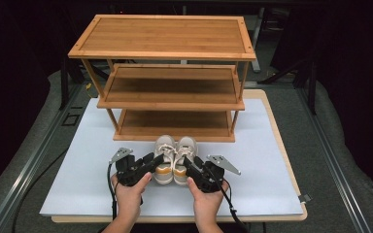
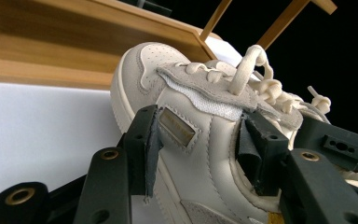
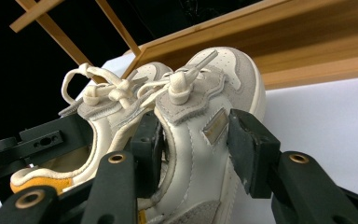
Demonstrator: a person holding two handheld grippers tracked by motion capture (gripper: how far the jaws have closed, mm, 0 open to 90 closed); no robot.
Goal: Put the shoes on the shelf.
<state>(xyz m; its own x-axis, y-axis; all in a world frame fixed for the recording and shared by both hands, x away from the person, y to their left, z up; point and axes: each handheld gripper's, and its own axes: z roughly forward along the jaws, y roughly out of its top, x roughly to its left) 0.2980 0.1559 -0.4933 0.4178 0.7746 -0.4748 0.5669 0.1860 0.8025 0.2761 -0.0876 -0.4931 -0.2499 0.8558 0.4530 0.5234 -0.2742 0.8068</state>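
Standing side by side on the white bench (image 1: 77,189), just before the wooden shelf rack (image 1: 175,104) (toes toward its lowest tier), two cream sneakers are each clasped at the side wall: left hand-held gripper (image 1: 156,160) on the left sneaker (image 1: 164,153), right hand-held gripper (image 1: 188,162) on the right sneaker (image 1: 185,151).

Both forearms come in from the bottom edge, angled slightly toward each other. The left hand (image 1: 128,190) holds the left gripper (image 1: 156,160), jaws clamped. The right hand (image 1: 205,194) holds the right gripper (image 1: 188,163), jaws likewise clamped.
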